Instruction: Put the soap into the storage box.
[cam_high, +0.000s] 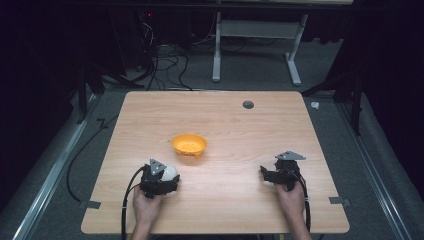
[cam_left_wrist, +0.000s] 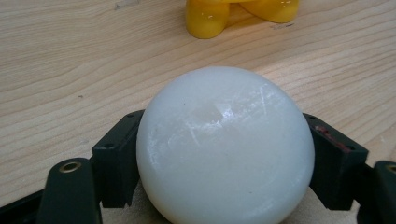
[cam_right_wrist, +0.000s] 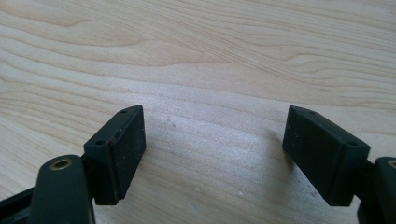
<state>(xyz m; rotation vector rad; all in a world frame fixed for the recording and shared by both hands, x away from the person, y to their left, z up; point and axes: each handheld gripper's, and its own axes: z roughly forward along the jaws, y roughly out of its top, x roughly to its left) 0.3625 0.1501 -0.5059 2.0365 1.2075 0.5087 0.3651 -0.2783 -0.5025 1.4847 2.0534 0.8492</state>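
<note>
Gripping a white ball (cam_left_wrist: 225, 148), the left gripper (cam_high: 161, 178) sits at the near left of the wooden table (cam_high: 240, 130), held in the person's left hand (cam_high: 146, 206). Left gripper view: both black jaws press against the ball's sides, one on each flank, ball filling the gap between them. Ball surface glossy, faintly scuffed. High view: ball (cam_high: 170, 173) peeks out at the gripper's right side, low over the tabletop; cannot tell if it touches the wood.

Orange bowl (cam_high: 189, 144) near table centre, just beyond the left gripper and slightly right of it, apart from the ball. Left gripper view shows it as a yellow-orange bowl (cam_left_wrist: 243, 14) at the far edge of the frame.

Right gripper (cam_high: 281, 174) at the near right, well apart from bowl and ball, held in the right hand (cam_high: 292, 197). Right gripper view: jaws spread wide, nothing between them, bare wood grain below.

Small dark round grommet (cam_high: 248, 104) at the far side of the table, right of centre. Black cable (cam_high: 126, 205) trails from the left gripper over the near edge.
</note>
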